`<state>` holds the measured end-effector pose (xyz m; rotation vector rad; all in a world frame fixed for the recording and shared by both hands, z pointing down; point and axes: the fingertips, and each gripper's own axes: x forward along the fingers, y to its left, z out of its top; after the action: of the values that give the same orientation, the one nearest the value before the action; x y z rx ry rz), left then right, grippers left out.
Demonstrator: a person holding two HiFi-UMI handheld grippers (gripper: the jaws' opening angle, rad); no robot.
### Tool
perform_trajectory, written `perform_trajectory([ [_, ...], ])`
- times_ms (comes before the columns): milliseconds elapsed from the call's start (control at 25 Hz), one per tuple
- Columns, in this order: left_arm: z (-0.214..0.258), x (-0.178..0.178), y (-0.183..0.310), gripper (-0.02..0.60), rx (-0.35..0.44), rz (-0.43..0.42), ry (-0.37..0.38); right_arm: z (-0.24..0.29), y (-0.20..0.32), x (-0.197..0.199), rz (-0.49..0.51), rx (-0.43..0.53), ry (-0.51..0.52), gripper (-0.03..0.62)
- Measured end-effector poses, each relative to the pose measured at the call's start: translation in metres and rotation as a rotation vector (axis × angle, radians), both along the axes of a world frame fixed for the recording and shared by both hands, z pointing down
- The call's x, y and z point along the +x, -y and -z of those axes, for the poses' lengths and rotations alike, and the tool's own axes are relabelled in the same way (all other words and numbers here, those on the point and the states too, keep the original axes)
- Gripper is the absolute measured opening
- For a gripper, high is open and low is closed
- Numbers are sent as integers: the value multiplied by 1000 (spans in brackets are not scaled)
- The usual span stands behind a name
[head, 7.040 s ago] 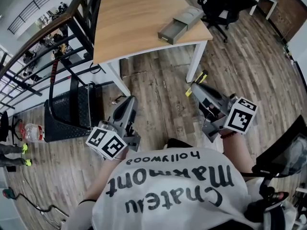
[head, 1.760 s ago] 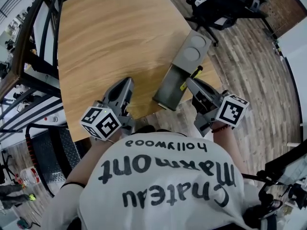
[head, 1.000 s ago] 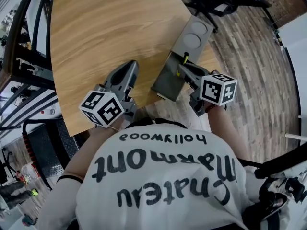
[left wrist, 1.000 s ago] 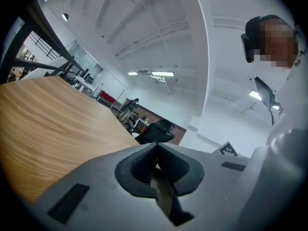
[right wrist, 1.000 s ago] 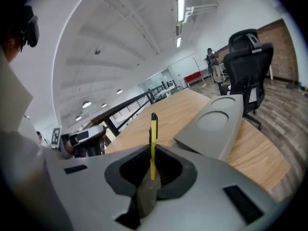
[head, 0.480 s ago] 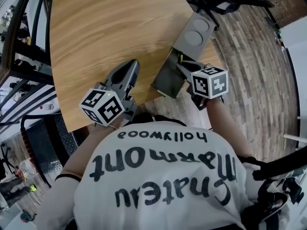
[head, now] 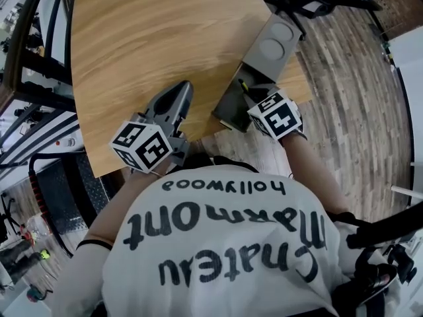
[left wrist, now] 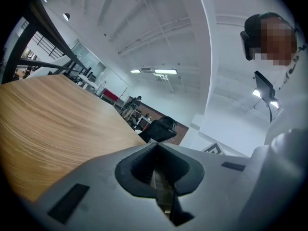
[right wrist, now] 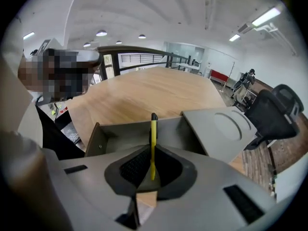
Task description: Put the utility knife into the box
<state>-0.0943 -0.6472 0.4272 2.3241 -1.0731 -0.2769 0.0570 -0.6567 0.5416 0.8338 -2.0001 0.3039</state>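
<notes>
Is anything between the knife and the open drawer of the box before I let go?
Nothing visible does. The right gripper holds the utility knife upright just over the open drawer of the box, whose visible inside looks bare. The left gripper is well aside.

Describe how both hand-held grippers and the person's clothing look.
Left hand-held gripper and right hand-held gripper: grey moulded bodies, dark inner pads, each with a white cube of black square markers. White T-shirt, black lettering.

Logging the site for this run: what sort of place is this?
Probably an open-plan office or workshop: a wooden desk, a black office chair, plank floor and ceiling strip lights.
</notes>
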Motion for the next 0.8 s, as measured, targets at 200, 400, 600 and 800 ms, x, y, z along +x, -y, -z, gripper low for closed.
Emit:
perform_trajectory([
  [200, -3, -5, -1, 6, -7, 8, 2, -7, -1, -2, 16, -8, -24, 32],
  [400, -3, -9, -4, 6, -9, 14, 1, -7, -2, -4, -5, -22, 4, 32],
  [600, -6, -8, -6, 6, -15, 19, 4, -7, -3, -5, 11, -37, 16, 32],
  [800, -7, -5, -6, 6, -21, 11, 2, -5, -4, -7, 15, -59, 53, 32],
])
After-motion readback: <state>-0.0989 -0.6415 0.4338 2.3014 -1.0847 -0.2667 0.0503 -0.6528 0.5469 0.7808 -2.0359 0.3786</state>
